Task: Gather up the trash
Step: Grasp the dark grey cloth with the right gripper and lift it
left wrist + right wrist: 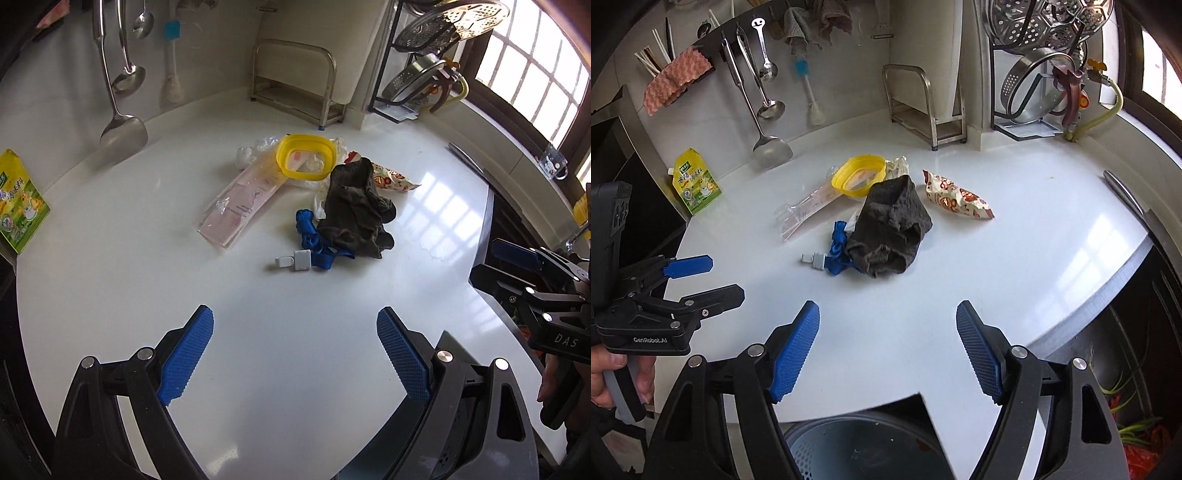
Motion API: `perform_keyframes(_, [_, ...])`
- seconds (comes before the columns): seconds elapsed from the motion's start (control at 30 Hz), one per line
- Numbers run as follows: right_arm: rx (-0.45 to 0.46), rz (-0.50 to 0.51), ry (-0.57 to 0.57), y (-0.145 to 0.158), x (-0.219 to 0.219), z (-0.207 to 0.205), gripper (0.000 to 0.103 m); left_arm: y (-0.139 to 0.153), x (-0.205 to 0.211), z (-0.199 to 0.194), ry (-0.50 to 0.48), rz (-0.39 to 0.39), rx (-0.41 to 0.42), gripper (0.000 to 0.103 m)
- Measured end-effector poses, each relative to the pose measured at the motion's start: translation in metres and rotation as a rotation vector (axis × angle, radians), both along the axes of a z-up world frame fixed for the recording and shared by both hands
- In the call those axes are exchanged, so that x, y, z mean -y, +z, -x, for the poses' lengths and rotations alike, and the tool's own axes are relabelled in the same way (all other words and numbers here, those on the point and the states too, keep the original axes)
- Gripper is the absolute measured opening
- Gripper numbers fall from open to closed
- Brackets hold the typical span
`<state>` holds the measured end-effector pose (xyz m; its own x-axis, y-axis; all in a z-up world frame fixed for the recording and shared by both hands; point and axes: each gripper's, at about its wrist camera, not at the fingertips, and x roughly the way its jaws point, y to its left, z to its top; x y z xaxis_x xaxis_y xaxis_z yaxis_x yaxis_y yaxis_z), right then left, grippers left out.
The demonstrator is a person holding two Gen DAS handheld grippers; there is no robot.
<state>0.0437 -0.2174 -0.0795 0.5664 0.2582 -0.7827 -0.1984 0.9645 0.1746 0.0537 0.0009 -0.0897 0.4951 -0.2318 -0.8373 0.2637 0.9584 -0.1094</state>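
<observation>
The left gripper (295,354) is hanging over the near part of the white counter (147,258) with its blue pads spread wide and nothing between them. The right gripper (888,350) is likewise standing wide and empty above the counter's near edge, and a grey bin (864,443) is showing below it, its rim partly cut off by the frame's bottom edge and by the gripper's black arms. A hand (613,373) is gripping the left tool's handle at the left edge of the right wrist view, only partly in frame.

Well beyond both grippers, the trash is lying in a loose heap at the middle of the counter. A dark crumpled cloth (890,229) is covering part of a blue strap (838,247), and a small white clip (814,258) is sitting just beside the strap. Behind the cloth a yellow lid (858,175) is resting on a clear plastic package (809,210), whose print is too faint to read. A patterned wrapper (956,197) is lying just right of the cloth; from the left wrist view the cloth is hiding most of it. Something crinkled and pale behind the lid is hard to make out.

A green and yellow pouch (696,184) is leaning at the wall to the left, and a metal rack (923,107) is standing at the back
</observation>
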Motion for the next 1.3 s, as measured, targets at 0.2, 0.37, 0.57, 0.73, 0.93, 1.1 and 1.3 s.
perform_keyframes(0.2, [0.01, 0.024, 0.011, -0.004, -0.009, -0.052, 0.077, -0.005, -0.014, -0.02, 0.036, 0.005, -0.008, 0.088])
perform_keyframes(0.37, [0.002, 0.079, 0.055, -0.02, -0.025, -0.09, 0.077, -0.011, -0.022, -0.029, 0.06, 0.019, -0.027, 0.088])
perform_keyframes(0.57, [-0.017, 0.14, 0.105, -0.046, -0.041, -0.123, 0.077, -0.02, -0.03, -0.032, 0.089, 0.032, -0.054, 0.088])
perform_keyframes(0.73, [-0.046, 0.17, 0.146, -0.063, -0.045, -0.133, 0.052, -0.024, -0.039, -0.031, 0.114, 0.048, -0.074, 0.088])
perform_keyframes(0.93, [-0.048, 0.099, 0.136, -0.056, -0.035, -0.127, 0.017, -0.028, -0.042, -0.034, 0.128, 0.061, -0.088, 0.088])
perform_keyframes(1.1, [-0.024, 0.014, 0.131, -0.033, -0.021, -0.113, 0.008, -0.027, -0.031, -0.037, 0.109, 0.073, -0.086, 0.088])
perform_keyframes(1.3, [0.031, -0.07, 0.118, 0.001, -0.003, -0.09, 0.008, -0.03, -0.012, -0.036, 0.083, 0.082, -0.09, 0.088])
